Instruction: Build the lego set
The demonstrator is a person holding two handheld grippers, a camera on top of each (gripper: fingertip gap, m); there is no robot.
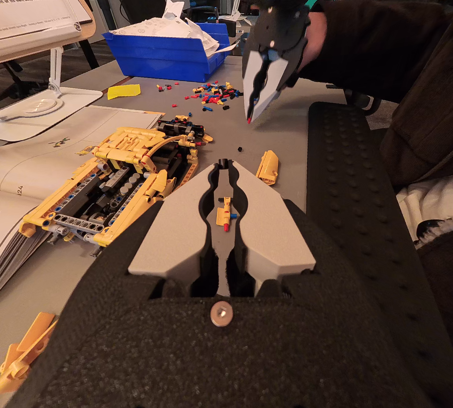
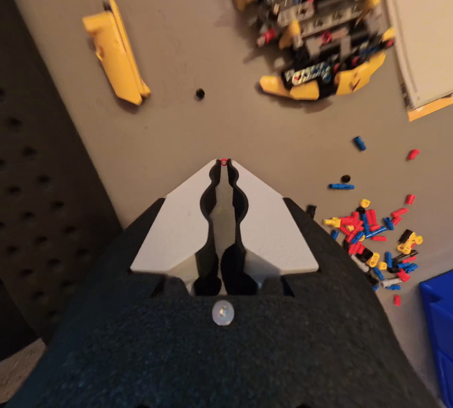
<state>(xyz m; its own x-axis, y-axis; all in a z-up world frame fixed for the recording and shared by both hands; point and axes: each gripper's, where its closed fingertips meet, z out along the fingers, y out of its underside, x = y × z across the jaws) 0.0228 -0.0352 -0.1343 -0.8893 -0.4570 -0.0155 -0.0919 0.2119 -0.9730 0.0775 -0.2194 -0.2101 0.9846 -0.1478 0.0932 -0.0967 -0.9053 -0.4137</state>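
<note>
Hand-held gripper (image 2: pixel 223 162) — above grey table (image 2: pixel 171 126)

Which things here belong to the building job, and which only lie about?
Job: yellow car model, loose pin pile, red pin in right gripper, black piece in left gripper, instruction book.
Lying about: blue bin, yellow paper scrap.

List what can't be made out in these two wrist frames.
- Yellow model: right wrist view, motion blur hides its detail.
- Black piece in the left gripper: left wrist view, too small to identify.
- Yellow parts: left wrist view, cut off by the frame edge.
</note>
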